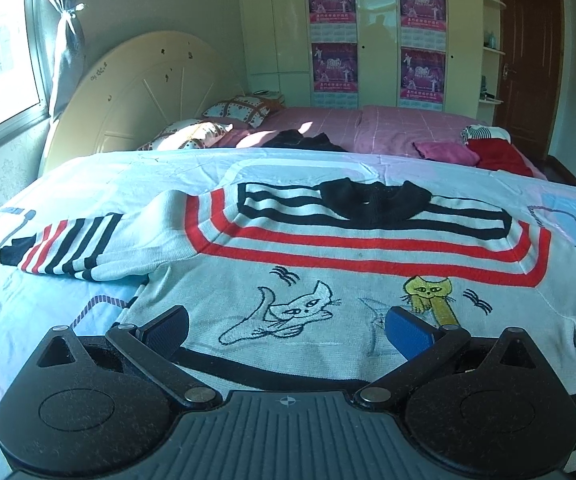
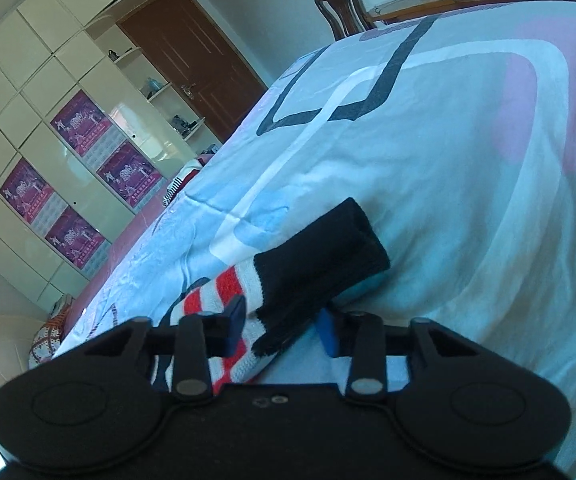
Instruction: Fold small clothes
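We note the left gripper (image 1: 286,330) first: its jaws stand wide apart, low over the hem end of the sweater (image 1: 328,280), with nothing between the pads, so it holds nothing. The sweater lies flat, front up, on the pale blue and pink bedspread (image 1: 88,176), hem nearest this gripper, then the embroidered cats, then the red and black chest stripes, and the black collar (image 1: 372,200) farthest. Its long axis thus runs straight away from the left gripper. One striped sleeve (image 1: 68,248) reaches out sideways to the left in this view, ending in a black cuff. In the right wrist view, the right gripper (image 2: 282,330) has its jaws drawn in around the other sleeve (image 2: 240,292), just at the join of the striped part and the black cuff (image 2: 328,256); the pads appear to press the knit from both sides, so we read it as gripping the sleeve. The cuff sticks out beyond the fingertips over the bedspread, pointing away from the gripper. We judge the right hand the nearer to its work: the sleeve is in hand and lies crosswise to the body, so the fold would carry it inward over the chest. Farther off lie a second bed with loose clothes and a wardrobe (image 1: 368,40) with posters.
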A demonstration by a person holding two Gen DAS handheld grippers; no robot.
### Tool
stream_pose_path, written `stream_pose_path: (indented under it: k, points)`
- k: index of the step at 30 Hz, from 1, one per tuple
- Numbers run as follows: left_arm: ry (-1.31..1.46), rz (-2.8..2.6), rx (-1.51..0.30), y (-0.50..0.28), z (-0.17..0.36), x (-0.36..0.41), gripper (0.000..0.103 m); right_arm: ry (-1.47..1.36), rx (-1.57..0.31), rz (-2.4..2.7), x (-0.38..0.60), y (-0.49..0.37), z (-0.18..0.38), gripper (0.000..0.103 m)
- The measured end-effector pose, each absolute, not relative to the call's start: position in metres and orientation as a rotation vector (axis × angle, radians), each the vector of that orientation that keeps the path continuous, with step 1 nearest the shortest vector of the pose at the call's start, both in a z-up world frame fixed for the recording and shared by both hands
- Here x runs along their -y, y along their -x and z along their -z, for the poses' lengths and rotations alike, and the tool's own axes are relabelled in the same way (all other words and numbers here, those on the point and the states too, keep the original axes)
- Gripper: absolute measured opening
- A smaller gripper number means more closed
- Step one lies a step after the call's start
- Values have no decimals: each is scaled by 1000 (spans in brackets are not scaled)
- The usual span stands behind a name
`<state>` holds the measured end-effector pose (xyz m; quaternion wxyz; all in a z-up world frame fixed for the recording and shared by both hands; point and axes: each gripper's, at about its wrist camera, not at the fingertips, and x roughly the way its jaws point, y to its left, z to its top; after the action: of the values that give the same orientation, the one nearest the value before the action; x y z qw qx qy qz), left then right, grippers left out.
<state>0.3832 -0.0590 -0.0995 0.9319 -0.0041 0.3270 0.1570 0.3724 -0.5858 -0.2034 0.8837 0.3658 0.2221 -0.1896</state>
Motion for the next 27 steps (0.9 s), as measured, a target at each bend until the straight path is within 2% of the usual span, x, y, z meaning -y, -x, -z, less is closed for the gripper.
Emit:
stream_pose_path:
  k: [1, 2, 9, 14, 21, 27]
  points:
    - [10, -326, -670, -383, 100, 55, 103, -751, -467, 415, 590, -370, 203, 11]
    - [14, -328, -677, -383, 101, 49, 103, -752, -467, 420, 594, -373, 203, 10]
    - [-30, -358, -712, -395, 113, -8, 103, -568, -492, 454, 571, -389, 181, 8]
    - [6, -396, -737, -418, 123, -80, 103, -442, -460, 453, 532, -401, 147, 8]
    - [44, -419, -752, -432, 142, -168, 103, -292, -417, 353, 421, -424, 113, 8]
    - [46, -389, -764, -429, 153, -205, 103, -186, -450, 166, 298, -449, 114, 8]
